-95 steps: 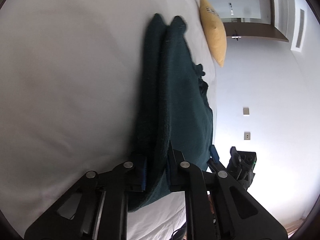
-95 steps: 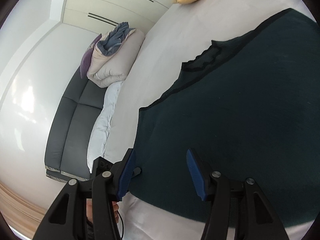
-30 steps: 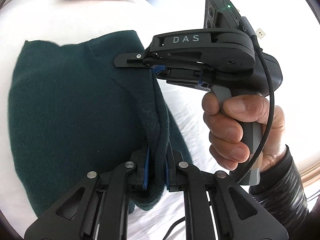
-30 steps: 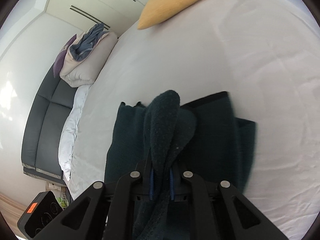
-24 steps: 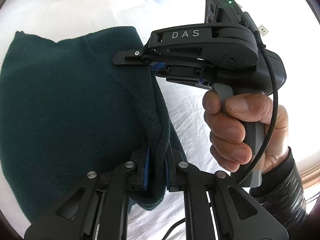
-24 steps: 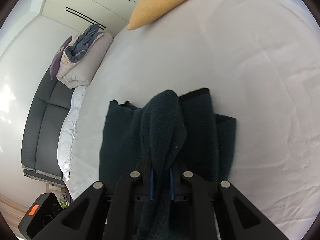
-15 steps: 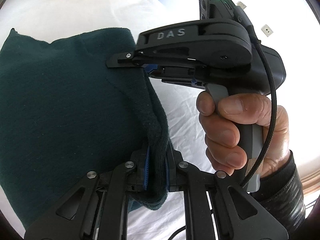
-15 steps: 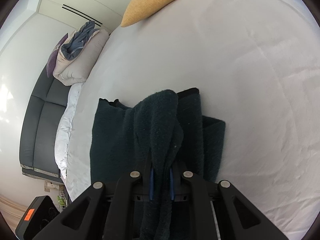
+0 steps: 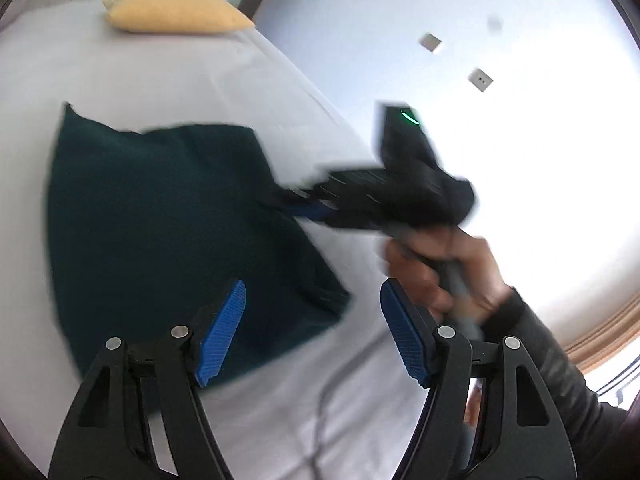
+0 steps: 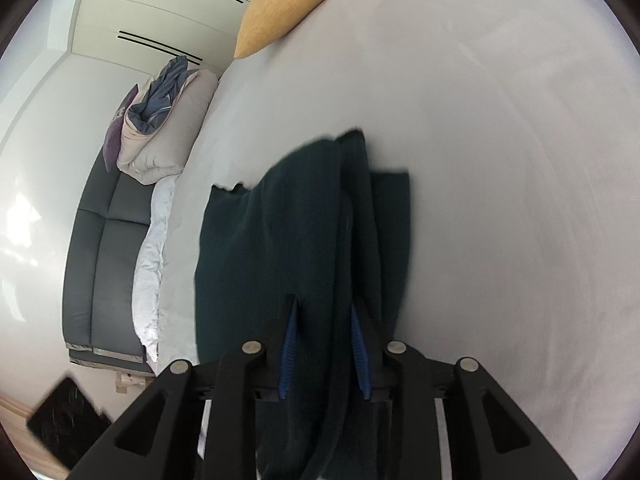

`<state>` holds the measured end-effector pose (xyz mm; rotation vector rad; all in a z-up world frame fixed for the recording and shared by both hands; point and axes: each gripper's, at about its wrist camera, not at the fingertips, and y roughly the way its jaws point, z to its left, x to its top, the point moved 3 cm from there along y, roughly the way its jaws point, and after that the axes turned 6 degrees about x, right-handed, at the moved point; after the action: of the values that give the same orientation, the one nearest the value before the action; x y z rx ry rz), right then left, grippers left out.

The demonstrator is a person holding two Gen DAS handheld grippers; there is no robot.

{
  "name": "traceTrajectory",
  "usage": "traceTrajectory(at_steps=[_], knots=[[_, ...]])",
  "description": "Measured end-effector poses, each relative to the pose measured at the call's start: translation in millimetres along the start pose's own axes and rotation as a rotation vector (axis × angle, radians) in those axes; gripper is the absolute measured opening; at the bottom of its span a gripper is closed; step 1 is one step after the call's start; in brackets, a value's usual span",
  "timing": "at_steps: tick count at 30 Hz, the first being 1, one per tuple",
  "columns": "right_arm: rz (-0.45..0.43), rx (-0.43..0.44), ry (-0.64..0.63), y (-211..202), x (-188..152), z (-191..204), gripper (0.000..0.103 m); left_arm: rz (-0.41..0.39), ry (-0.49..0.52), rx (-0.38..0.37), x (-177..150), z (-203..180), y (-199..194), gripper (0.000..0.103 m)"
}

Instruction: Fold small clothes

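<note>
A dark green knit garment [image 9: 160, 224] lies folded on the white bed [image 9: 140, 76]. My left gripper [image 9: 312, 332] is open and empty, just above the garment's near right corner. My right gripper [image 10: 324, 344] has its jaws parted, with a thick fold of the garment [image 10: 280, 240] still lying between the blue pads. In the left wrist view the right gripper [image 9: 308, 206], blurred, sits at the garment's right edge.
A yellow pillow [image 9: 172, 10] lies at the head of the bed and shows in the right wrist view [image 10: 288, 4]. A grey sofa [image 10: 100, 264] with piled bedding [image 10: 164, 120] stands beside the bed. A wall is on the right.
Both grippers have opened; the left has let go of the garment's edge and the garment has dropped flat. The right gripper's jaws have parted around the fold.
</note>
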<state>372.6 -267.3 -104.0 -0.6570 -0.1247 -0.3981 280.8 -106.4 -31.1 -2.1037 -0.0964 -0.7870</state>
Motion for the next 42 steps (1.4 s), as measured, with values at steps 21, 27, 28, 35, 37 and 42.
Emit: traceTrajectory(at_steps=[21,27,28,35,37,42], knots=[[-0.114,0.027,0.173,-37.5,-105.3,-36.6,0.008,0.045,-0.025,0.179,-28.3,93.3,-1.6,0.069],[-0.146,0.08,0.197,-34.7,-109.8,-48.8,0.006,0.058,-0.004,0.182,-32.5,107.2,5.2,0.069],[-0.147,0.086,0.202,-34.5,-110.8,-52.0,0.006,0.055,-0.009,0.177,-34.1,105.6,-0.2,0.069],[-0.144,0.062,0.168,-34.4,-113.3,-43.2,0.006,-0.03,-0.024,0.187,1.8,111.2,-16.7,0.069],[-0.144,0.073,0.175,-33.8,-112.4,-47.6,0.005,-0.032,-0.009,0.195,20.7,112.0,-9.7,0.068],[-0.132,0.097,0.178,-34.6,-111.6,-53.2,0.005,-0.025,-0.038,0.207,55.6,138.4,17.3,0.03]])
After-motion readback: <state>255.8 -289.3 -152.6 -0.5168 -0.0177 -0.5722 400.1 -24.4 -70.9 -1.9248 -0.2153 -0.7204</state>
